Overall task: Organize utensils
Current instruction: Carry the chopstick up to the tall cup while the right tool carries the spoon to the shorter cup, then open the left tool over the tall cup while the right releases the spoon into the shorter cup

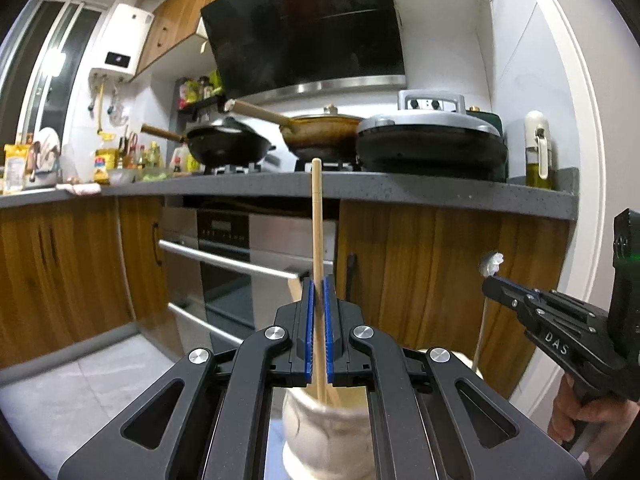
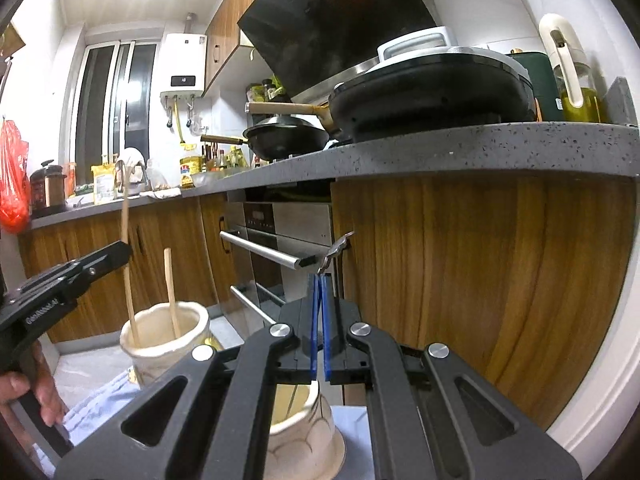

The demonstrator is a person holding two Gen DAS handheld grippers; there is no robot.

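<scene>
Left of centre in the right wrist view, the left claw (image 2: 120,250) is gripping an upright wooden chopstick (image 2: 129,280) whose lower end is sitting in a cream holder (image 2: 160,344), beside another chopstick (image 2: 172,292). At centre, the right claw (image 2: 321,280) is pinching a metal utensil (image 2: 336,250) above a second cream holder (image 2: 308,436).

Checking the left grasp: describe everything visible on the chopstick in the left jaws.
The chopstick is a slim, pale stick, wood or bamboo by its look, with a squared top end. It stands nearly upright, clamped partway along between the blue pads of the left gripper, whose jaws are shut on it. Its lower end reaches into the cream ceramic holder, beside a second chopstick leaning there. The top rises in front of the grey counter.
</scene>
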